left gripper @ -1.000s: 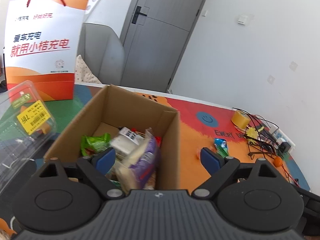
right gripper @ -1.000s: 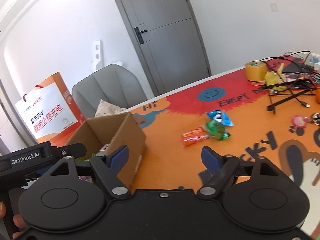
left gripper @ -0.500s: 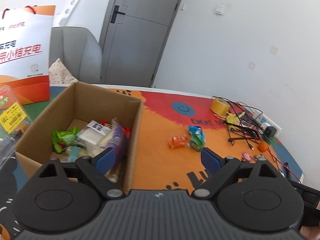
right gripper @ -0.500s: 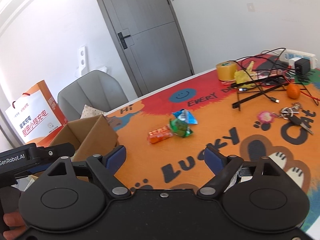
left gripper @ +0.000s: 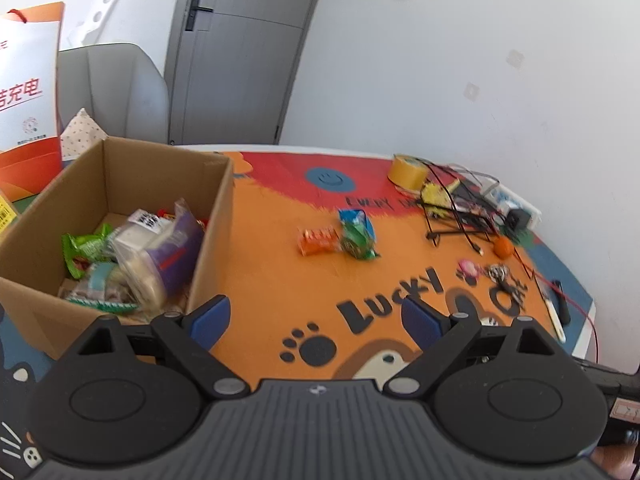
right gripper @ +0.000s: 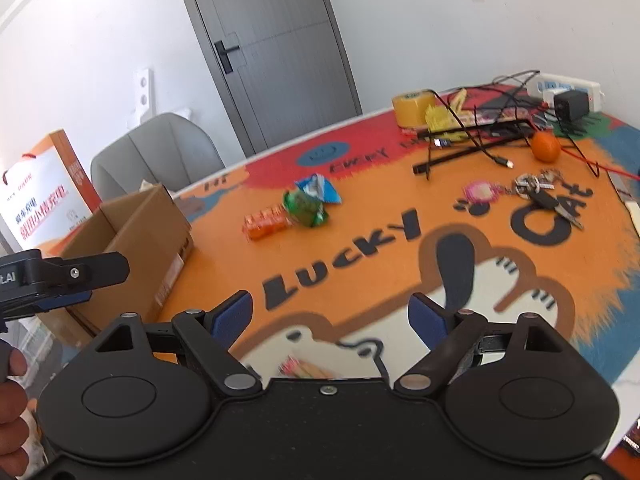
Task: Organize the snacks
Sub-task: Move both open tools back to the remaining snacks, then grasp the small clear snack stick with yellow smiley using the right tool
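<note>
cardboard box sits on the left part of the desk, open-topped, already holding several snack packs: green wrappers, a purple-and-clear bag, a white labelled pack. step in hand looks like the reach for the next loose snacks, both grippers empty and pointing over the mat toward them. left gripper stands wide, nothing between its blue pads; right gripper also wide and empty, its jaws having just opened a bit further.

three snacks left out on the orange mat, mid-desk, well apart from the box: an orange pack, a green crinkly pack touching it, and a blue pack just behind the green one, overlapping it. all flat foil-type wrappers, glossy, probably slippery and thin to pinch.

next move likely calls for lowering one gripper over the orange pack, the nearest to the box, straddling its short side, closing on it, then carrying it to the box. the overlap of green and blue may drag two at once.
</note>
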Available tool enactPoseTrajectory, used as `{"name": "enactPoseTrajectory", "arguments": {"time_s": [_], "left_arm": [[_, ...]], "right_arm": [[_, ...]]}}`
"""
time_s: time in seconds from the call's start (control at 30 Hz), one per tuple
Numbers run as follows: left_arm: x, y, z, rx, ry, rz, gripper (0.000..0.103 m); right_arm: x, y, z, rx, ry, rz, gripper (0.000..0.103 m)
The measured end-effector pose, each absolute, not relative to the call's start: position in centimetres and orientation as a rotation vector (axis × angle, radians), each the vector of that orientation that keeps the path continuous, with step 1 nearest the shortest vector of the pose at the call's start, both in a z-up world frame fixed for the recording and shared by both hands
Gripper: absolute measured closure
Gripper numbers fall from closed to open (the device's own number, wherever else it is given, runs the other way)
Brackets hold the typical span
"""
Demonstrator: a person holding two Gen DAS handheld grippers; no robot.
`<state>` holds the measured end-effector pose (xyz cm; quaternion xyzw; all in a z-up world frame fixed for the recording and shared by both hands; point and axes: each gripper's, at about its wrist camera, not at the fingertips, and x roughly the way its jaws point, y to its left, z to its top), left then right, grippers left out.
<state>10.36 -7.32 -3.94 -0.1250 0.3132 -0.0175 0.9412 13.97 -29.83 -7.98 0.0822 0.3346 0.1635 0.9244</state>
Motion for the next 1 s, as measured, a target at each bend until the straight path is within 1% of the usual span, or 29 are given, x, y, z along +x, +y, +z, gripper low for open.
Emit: {"name": "enactPoseTrajectory", "arguments": {"time_s": [0.23,0.33,0.4,0.47,0.53,0.6,0.67,0.7,0.77,0.8,0.87,1.0], "left_arm": [[10.1,-8.0,-5.2,-0.247,0.665,-0.054,0.012],[10.3,-8.0,-5.6,-0.251,0.672,-0.055,0.012],[10.4,-8.0,-5.8,-0.254,0.676,-0.056,0.012],[10.5,-8.1,-6.1,-0.254,0.684,-0.058,0.012],[10.7,-8.1,-6.4,-0.252,0.69,-0.06,0.012],[10.9,-8.3,-6.7,-0.253,0.697,-0.058,0.012],[11.3,-8.4,-7.0,-0.255,0.707,-0.059,0.012],[11.5,-8.5,-7.2,-0.255,0.712,-0.061,0.012],[11.9,-8.8,-7.4,-0.253,0.718,-0.062,0.012],[12.1,-8.9,-7.5,-0.252,0.722,-0.062,0.012],[12.6,-9.2,-7.7,-0.253,0.726,-0.064,0.012],[13.4,-9.7,-7.7,-0.248,0.725,-0.067,0.012]], "right_arm": [[13.3,-29.1,-9.2,0.116,0.702,0.357,0.018],[13.1,-28.6,-9.7,0.082,0.707,0.363,0.02],[13.1,-28.3,-10.1,0.069,0.712,0.364,0.023],[13.2,-28.2,-10.4,0.057,0.719,0.366,0.029],[13.3,-28.0,-10.9,0.045,0.726,0.366,0.032],[13.4,-27.9,-11.3,0.033,0.731,0.37,0.038],[13.6,-27.9,-11.9,0.041,0.741,0.384,0.05],[13.6,-27.9,-12.0,0.038,0.742,0.387,0.053],[13.5,-27.7,-12.2,-0.016,0.718,0.368,0.074],[13.5,-27.8,-12.2,-0.028,0.71,0.361,0.078],[13.9,-28.4,-12.3,0.002,0.71,0.367,0.082],[14.8,-29.5,-12.3,0.047,0.702,0.345,0.084]]}}
